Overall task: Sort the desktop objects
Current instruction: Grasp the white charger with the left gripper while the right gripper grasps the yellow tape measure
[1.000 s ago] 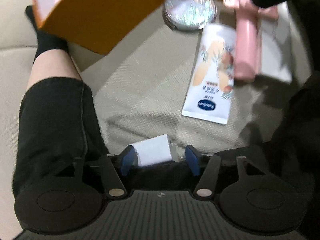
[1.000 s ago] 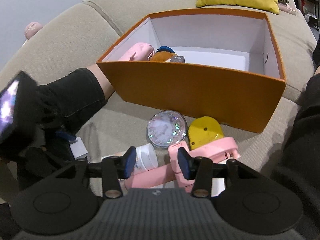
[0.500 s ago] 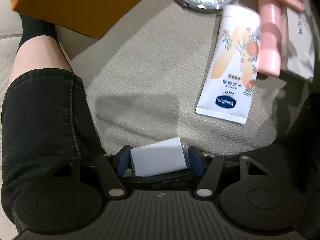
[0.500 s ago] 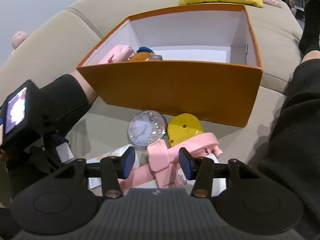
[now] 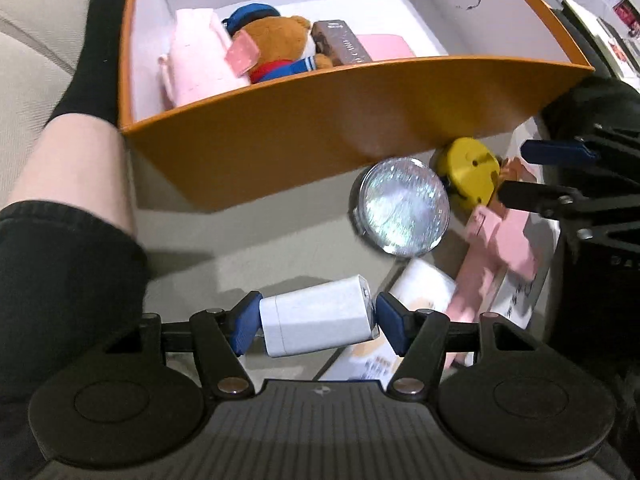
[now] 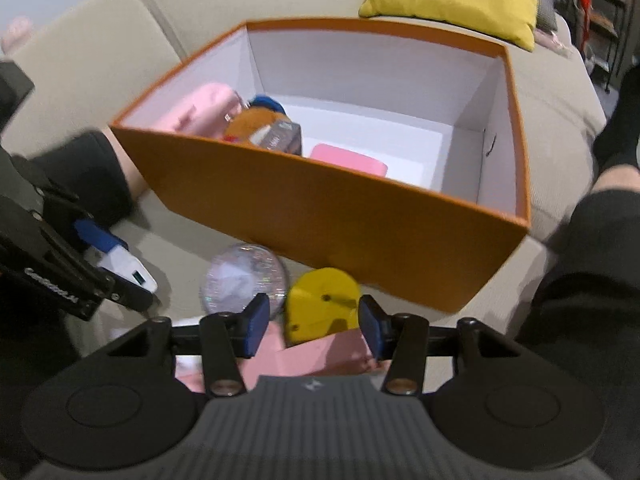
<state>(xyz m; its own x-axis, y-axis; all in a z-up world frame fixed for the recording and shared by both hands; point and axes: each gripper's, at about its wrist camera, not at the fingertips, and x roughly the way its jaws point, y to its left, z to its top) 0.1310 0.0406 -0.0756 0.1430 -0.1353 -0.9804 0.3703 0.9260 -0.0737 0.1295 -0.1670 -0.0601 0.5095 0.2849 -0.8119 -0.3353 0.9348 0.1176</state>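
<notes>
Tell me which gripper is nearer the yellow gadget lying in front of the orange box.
Right. The right gripper hovers open directly over the yellow gadget, fingertips on either side of it. The left gripper is off to the gadget's left, shut on the white charger.

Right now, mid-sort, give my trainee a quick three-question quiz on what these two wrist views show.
1. True or false: the left gripper is shut on the white charger block.
2. Which lies inside the orange box? A) round glitter clock B) teddy bear C) yellow gadget
3. Fill in: the right gripper is ____ above the pink handheld fan.

Key: 1 true. 2 B: teddy bear; round glitter clock and yellow gadget lie outside. 3 open.
</notes>
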